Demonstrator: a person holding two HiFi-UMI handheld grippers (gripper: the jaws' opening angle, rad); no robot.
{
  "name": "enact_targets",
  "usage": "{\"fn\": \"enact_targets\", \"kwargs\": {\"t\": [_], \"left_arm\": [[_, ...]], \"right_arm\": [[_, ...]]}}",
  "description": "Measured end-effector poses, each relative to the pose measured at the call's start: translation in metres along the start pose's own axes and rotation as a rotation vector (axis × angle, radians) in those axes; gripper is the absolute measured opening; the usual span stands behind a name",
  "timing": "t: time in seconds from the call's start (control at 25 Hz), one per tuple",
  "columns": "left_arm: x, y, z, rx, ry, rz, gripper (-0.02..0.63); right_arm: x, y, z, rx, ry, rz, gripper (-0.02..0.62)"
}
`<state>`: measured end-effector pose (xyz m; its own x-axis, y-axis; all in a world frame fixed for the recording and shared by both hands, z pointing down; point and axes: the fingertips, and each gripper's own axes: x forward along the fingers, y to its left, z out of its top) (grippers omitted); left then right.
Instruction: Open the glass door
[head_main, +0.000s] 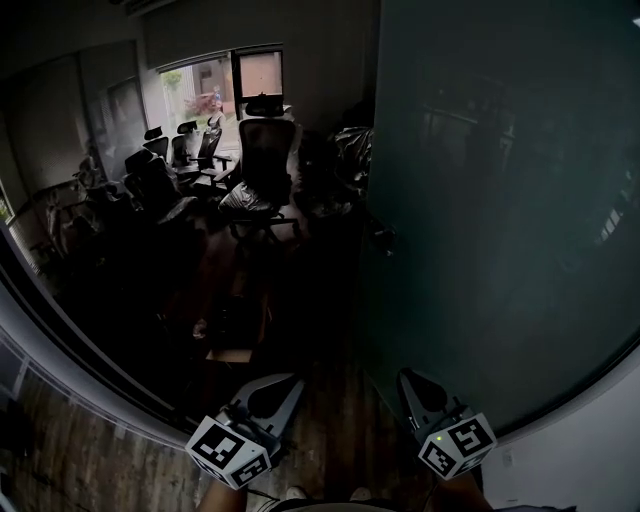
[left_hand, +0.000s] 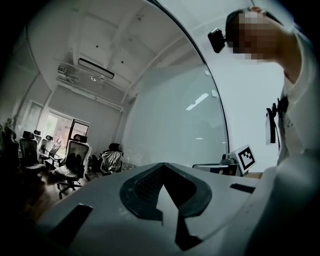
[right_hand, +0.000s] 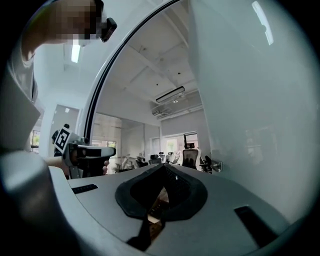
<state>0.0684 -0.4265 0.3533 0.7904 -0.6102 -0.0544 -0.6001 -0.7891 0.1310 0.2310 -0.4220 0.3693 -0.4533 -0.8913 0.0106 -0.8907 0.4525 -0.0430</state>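
Door of frosted grey-green glass (head_main: 500, 200) is seen standing at the right, its edge beside a dark doorway. Below it, the grey left gripper (head_main: 285, 385) and grey right gripper (head_main: 410, 382) are held with jaws closed together, nothing between them.

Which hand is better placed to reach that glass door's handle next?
Right, probably. The right gripper sits close beside the frosted glass door, whose small metal handle shows just ahead in its view. The left gripper points toward the black office chairs, farther away.
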Motion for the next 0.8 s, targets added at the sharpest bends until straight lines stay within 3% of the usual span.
{"fn": "enact_targets", "kwargs": {"t": [0.8], "left_arm": [[0.0053,0.0062,0.0024,0.014,-0.007,0.009,-0.002]], "right_arm": [[-0.0009,-0.0035,0.0062,-0.021,-0.017,-0.005,0.000]]}}
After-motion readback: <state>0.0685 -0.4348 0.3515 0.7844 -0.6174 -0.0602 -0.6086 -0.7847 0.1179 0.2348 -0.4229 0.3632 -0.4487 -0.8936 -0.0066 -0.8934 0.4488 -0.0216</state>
